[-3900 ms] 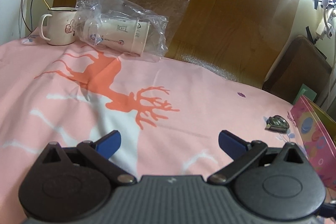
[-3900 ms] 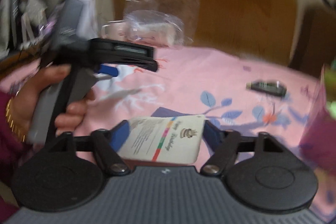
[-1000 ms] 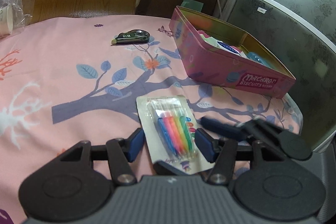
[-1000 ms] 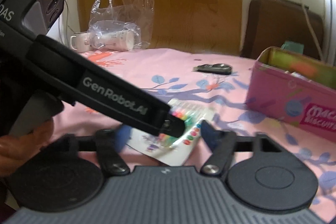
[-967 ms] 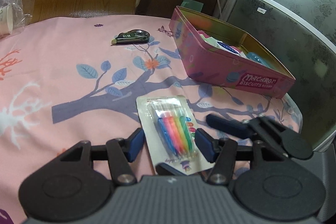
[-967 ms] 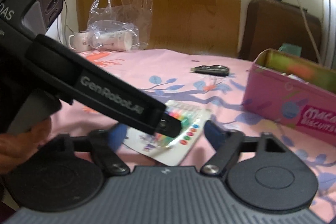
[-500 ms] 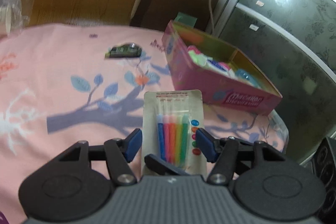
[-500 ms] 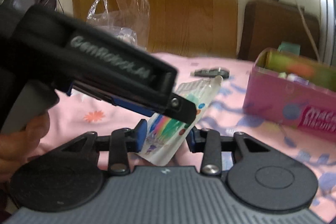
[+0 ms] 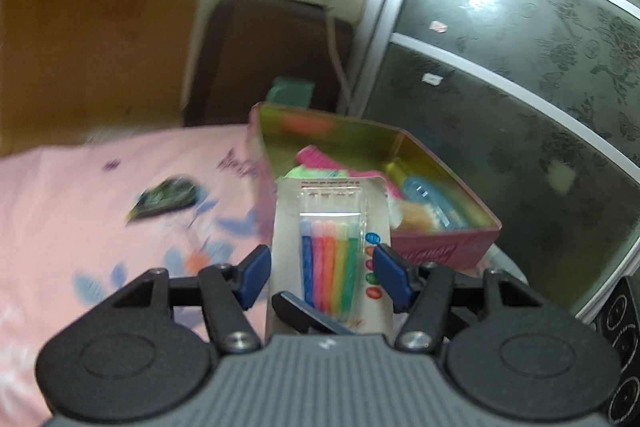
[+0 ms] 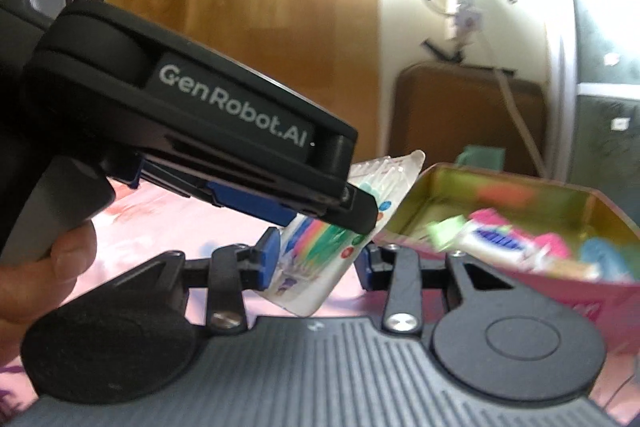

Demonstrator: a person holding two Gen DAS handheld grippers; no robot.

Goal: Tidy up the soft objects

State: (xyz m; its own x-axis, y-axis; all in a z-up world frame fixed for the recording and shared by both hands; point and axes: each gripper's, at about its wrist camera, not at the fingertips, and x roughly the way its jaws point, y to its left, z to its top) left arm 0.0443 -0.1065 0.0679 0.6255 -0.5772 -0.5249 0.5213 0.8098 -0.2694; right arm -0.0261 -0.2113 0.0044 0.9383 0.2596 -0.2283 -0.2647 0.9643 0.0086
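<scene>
A white card pack of coloured candles [image 9: 332, 247] is lifted off the pink cloth, clamped between both grippers. My left gripper [image 9: 322, 269] is shut on its side edges. My right gripper [image 10: 316, 261] is shut on the same pack [image 10: 320, 255] from the other side, and one of its fingers shows under the pack in the left wrist view. The pack hangs in front of the open pink tin [image 9: 448, 253], which holds several soft colourful items. The tin also shows at the right of the right wrist view [image 10: 520, 291].
A small dark green object [image 9: 164, 203] lies on the pink cloth [image 9: 80, 195] left of the tin. A brown chair back [image 9: 260, 47] and a dark patterned glass door [image 9: 520, 87] stand behind. The left gripper's body [image 10: 180, 131] fills the left of the right wrist view.
The right gripper closed on the candle pack beside the left. Both lifted it off the cloth and carried it toward the pink tin, which is now closer.
</scene>
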